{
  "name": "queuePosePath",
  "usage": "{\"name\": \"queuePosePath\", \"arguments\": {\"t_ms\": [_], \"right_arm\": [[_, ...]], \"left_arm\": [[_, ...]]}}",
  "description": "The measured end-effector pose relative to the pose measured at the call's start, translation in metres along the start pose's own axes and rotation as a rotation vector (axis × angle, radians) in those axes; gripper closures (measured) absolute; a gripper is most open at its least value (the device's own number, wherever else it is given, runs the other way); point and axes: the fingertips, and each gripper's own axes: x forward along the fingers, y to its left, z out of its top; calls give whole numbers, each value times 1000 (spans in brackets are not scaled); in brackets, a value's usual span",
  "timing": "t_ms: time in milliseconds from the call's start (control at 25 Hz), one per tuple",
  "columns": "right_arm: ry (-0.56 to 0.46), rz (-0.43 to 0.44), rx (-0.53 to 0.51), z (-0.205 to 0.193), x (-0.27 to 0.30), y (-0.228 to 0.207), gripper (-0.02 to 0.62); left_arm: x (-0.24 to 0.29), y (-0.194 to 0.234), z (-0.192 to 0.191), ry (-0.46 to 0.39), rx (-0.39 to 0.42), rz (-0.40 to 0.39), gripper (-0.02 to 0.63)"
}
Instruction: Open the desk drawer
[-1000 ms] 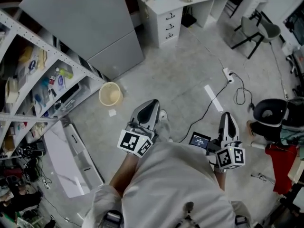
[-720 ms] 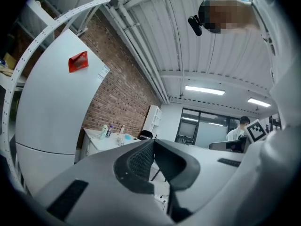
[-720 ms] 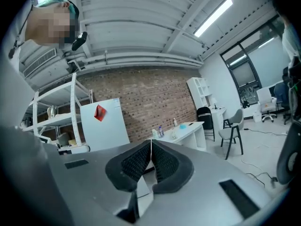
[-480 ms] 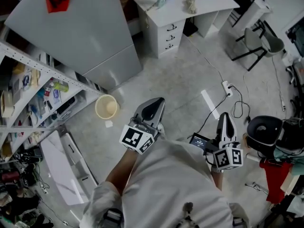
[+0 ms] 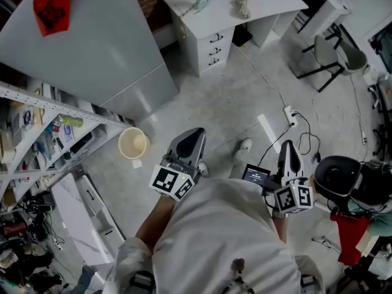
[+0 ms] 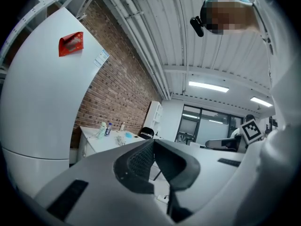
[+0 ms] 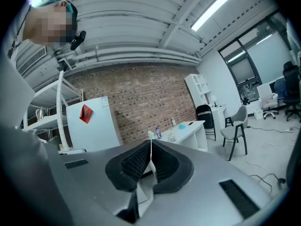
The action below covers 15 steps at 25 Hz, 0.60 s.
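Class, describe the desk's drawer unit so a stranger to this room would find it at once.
Find the big white fridge with the red sticker, by the brick wall. To its right in the head view stands a white desk. The drawer unit is the stack under the desk's end nearest the fridge, marked by three dark handles one above another.

Bare floor [image 5: 214, 103] lies open up to the white counter [image 5: 275, 5]. A refrigerator [image 5: 92, 48] and bucket [image 5: 133, 143] stand left of that path; a power strip [image 5: 289, 113] and chair [image 5: 343, 52] stand right.
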Motion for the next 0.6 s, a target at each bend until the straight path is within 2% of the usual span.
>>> {"name": "queuePosePath", "arguments": {"t_ms": [240, 480, 600], "right_arm": [[39, 87, -20, 16, 65, -35, 568], [89, 171, -54, 46, 124, -102, 568], [100, 219, -62, 66, 149, -139, 568]], "left_arm": [[59, 15, 7, -30, -8, 89, 597], [139, 10, 14, -88, -59, 199, 597], [179, -6, 15, -114, -56, 239, 598]]}}
